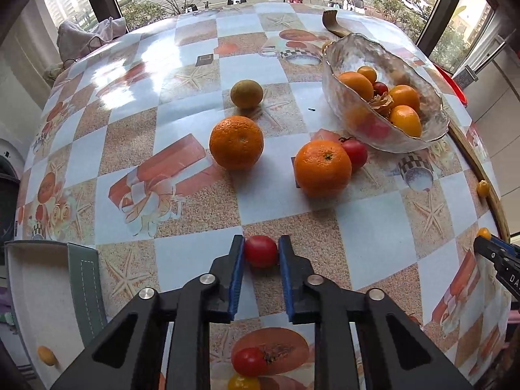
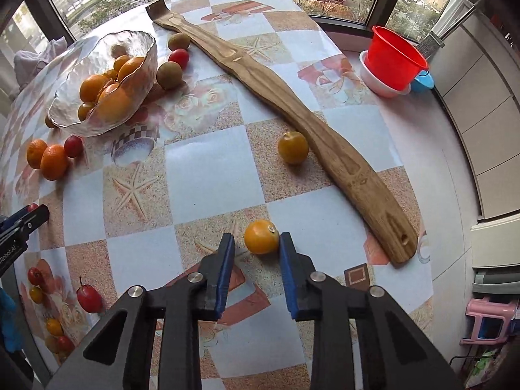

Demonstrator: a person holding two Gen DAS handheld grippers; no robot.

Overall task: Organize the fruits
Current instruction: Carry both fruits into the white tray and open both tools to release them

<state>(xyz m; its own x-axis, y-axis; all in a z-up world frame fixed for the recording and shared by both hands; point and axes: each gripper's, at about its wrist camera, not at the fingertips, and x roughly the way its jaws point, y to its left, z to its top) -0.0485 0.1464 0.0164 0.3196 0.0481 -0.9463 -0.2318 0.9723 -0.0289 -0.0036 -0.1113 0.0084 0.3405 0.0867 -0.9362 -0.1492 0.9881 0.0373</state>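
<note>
Left gripper narrow, both pads touching red tomato on table; right gripper wider, yellow fruit against right pad, gap on left; bowl well ahead

Small round red cherry tomato at lower centre, on checked tablecloth. Two large dimpled oranges mid-frame. Clear hammered-glass bowl upper right, holding yellow-orange fruits. Small yellow-orange round fruit lower centre, right view.

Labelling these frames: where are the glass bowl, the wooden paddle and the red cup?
glass bowl (image 2: pixel 65 120), right wrist view, near rim.
wooden paddle (image 2: pixel 286 104), right wrist view, mid-shaft.
red cup (image 2: pixel 391 61), right wrist view, outer wall.
</note>
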